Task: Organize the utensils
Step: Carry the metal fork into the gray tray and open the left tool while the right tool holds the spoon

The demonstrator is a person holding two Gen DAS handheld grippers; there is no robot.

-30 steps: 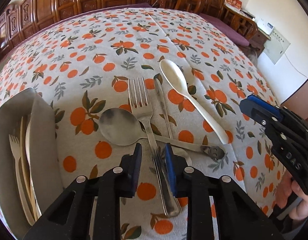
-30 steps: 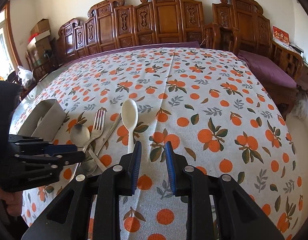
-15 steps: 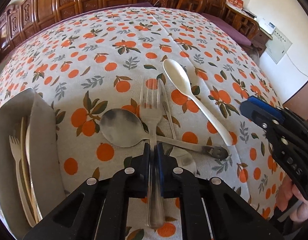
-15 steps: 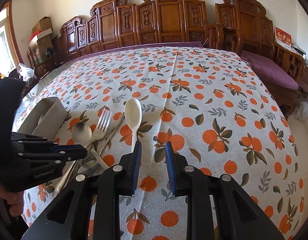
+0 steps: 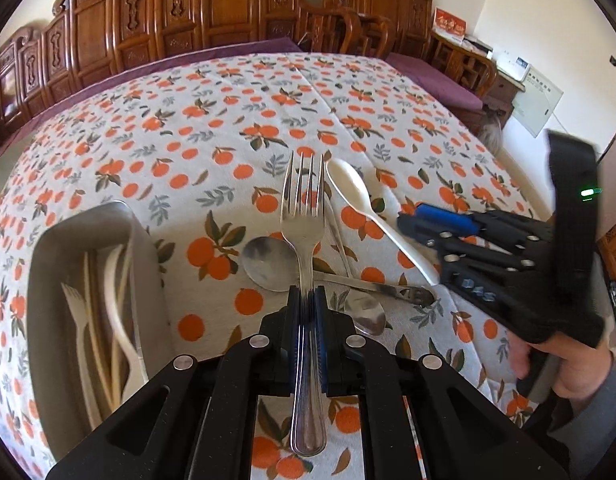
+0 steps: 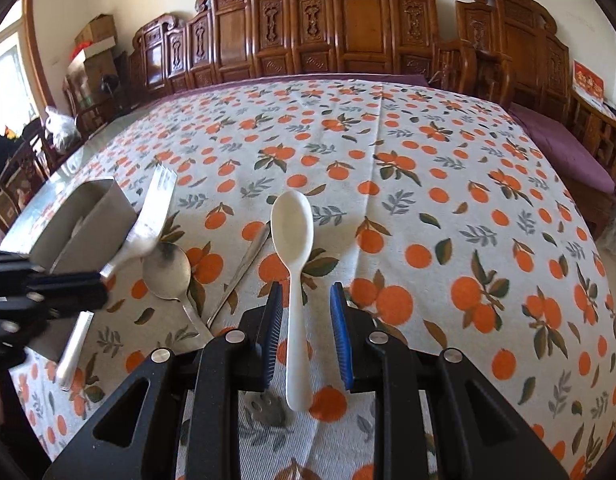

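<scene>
**Inspector A:** What was the state of the left gripper [image 5: 308,300]?

**Inspector B:** It was clamped on the metal fork [image 5: 304,236], gripping the handle partway along. The tines pointed away from the camera, and the handle end stuck out behind the pads. In the right wrist view the fork [image 6: 148,216] was raised clear of the orange-print tablecloth [image 6: 427,184] and tilted, its head over the edge of the grey tray [image 6: 88,204].

**Inspector A:** And the right gripper [image 6: 306,320]?

**Inspector B:** It was not gripping. Its blue pads [image 6: 341,332] stood apart on either side of the white spoon [image 6: 294,240], with a gap visible on both sides of the handle. The spoon lay flat on the cloth, bowl pointing away.

**Inspector A:** Where was the remaining cutlery?

**Inspector B:** A metal spoon [image 5: 268,258] lay on the cloth just left of the white spoon [image 5: 371,212], with its handle crossing another metal piece; I could not tell what that piece was. The tray [image 5: 144,240] sat at the left and held pale utensils, a fork among them.

**Inspector A:** Was the operator visible?

**Inspector B:** Only one hand [image 5: 555,364], gripping the right tool's handle, with a grey sleeve.
</scene>
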